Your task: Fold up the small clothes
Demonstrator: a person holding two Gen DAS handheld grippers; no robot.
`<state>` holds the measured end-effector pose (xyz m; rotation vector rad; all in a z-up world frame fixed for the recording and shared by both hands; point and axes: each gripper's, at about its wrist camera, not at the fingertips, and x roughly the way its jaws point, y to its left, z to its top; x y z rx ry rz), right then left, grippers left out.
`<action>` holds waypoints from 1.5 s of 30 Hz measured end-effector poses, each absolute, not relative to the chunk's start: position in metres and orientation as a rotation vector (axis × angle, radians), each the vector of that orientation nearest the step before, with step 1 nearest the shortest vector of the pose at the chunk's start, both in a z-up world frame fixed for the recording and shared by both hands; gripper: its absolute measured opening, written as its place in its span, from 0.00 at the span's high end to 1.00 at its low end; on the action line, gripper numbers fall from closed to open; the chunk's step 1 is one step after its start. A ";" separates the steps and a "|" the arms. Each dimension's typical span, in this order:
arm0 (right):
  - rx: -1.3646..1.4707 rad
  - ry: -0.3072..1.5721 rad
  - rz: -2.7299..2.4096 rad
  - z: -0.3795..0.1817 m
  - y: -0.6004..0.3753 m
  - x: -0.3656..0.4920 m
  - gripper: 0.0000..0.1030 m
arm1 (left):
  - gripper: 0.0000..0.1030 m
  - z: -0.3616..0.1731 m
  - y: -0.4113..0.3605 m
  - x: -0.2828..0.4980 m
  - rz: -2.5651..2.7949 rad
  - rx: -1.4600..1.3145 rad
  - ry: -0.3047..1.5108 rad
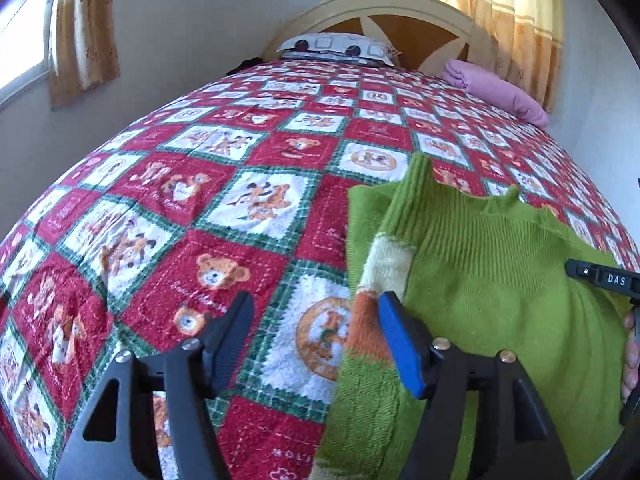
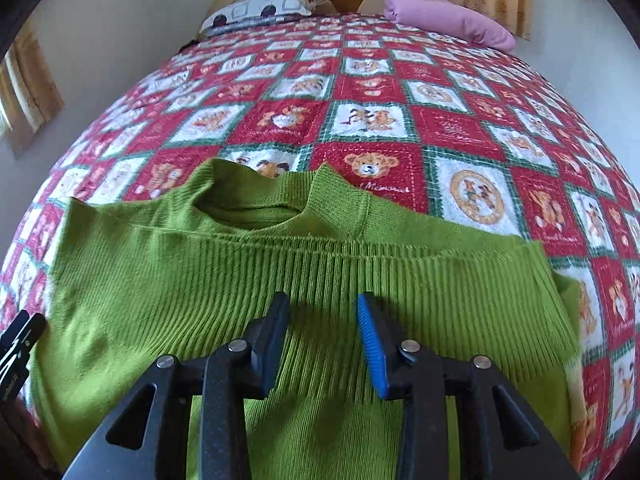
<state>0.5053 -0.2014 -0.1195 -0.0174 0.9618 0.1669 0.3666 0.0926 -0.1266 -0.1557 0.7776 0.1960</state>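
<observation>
A small green knit sweater (image 2: 280, 280) lies flat on the bed, collar (image 2: 256, 200) toward the headboard. In the left wrist view the sweater (image 1: 500, 288) fills the lower right, with a sleeve (image 1: 384, 264) striped cream and orange folded over its left side. My left gripper (image 1: 316, 304) is open and empty, its blue-padded finger (image 1: 400, 344) over the folded sleeve, the other finger over the quilt. My right gripper (image 2: 324, 304) is open and empty above the middle of the sweater's body. The right gripper's housing (image 1: 604, 278) shows at the left wrist view's right edge.
The bed is covered by a red, white and green teddy-bear quilt (image 2: 380, 120). A patterned pillow (image 2: 260, 10) and a pink pillow (image 2: 452, 20) lie by the headboard (image 1: 384, 12). Curtains (image 1: 84, 28) hang at the windows. The left gripper's body (image 2: 16, 352) shows at the left edge.
</observation>
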 end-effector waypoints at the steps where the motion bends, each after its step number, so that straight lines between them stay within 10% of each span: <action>1: -0.011 0.944 0.174 -0.113 -0.202 0.498 0.63 | 0.34 -0.125 0.093 0.364 0.205 -0.154 0.780; 16: -0.138 0.971 0.344 -0.131 -0.126 0.477 0.53 | 0.07 -0.136 0.077 0.371 0.207 -0.044 0.851; 45: -0.149 0.910 0.166 -0.125 -0.287 0.336 0.59 | 0.00 -0.140 0.084 0.318 0.151 -0.099 0.872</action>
